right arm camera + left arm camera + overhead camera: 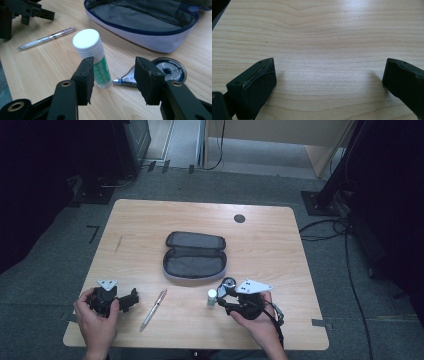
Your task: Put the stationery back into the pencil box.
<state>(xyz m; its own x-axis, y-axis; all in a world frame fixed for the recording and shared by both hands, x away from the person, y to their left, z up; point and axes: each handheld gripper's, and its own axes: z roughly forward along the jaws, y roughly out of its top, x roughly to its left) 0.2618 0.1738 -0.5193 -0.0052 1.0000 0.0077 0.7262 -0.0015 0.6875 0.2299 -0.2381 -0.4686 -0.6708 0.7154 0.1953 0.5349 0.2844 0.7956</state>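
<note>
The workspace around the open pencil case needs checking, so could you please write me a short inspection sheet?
Surface: wooden table, bare grain beneath left claw.
Job's things: glue stick upright, just beyond the right claw's tips; round tape dispenser beside it; pen lying flat; grey pencil case unzipped, nothing seen inside.
Clutter: nothing seen.
Grippers: left claw wide open over bare table; right claw open, holding nothing.
Cables: black cable across the floor at right.
Surroundings: grey carpet, dark stands.
</note>
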